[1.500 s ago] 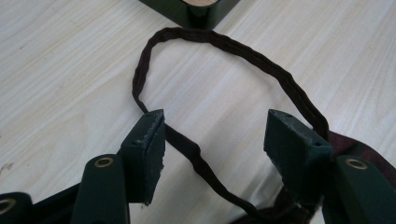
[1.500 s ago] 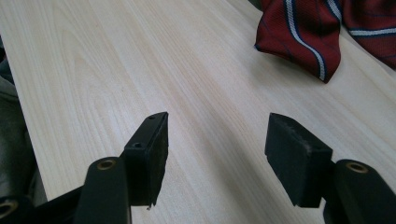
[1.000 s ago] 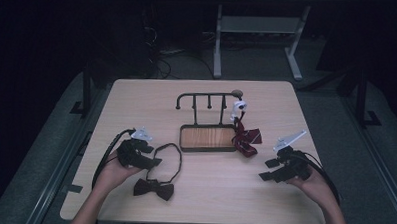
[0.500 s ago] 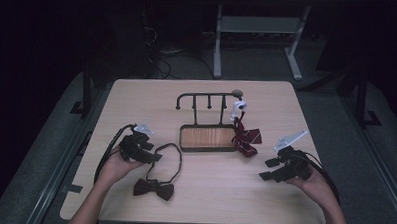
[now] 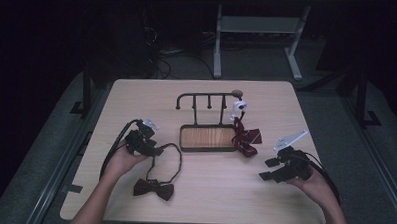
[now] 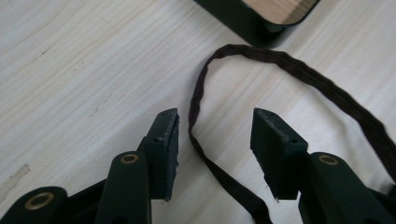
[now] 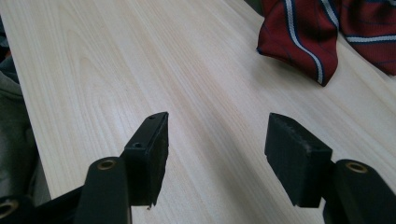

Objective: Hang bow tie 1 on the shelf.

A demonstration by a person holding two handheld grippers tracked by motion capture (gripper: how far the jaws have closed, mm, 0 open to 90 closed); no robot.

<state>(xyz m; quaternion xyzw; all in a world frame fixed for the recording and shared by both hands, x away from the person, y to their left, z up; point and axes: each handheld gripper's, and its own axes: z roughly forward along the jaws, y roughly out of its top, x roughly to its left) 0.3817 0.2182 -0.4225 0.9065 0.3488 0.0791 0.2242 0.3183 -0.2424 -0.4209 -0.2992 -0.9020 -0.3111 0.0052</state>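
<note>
Count: 2 bow ties – one dark (image 5: 154,188), one red striped (image 5: 246,139). 1 rack (image 5: 208,121) with wooden base. 2 tongs, left (image 5: 157,150) and right (image 5: 264,170). 1 bench (image 5: 218,193).

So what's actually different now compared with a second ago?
The left gripper has slid right, toward the dark bow tie's strap, and its jaws have just been closing. The strap now lies between them, not yet pinched. The right gripper, the striped red tie, the rack and the bow stayed put.
</note>
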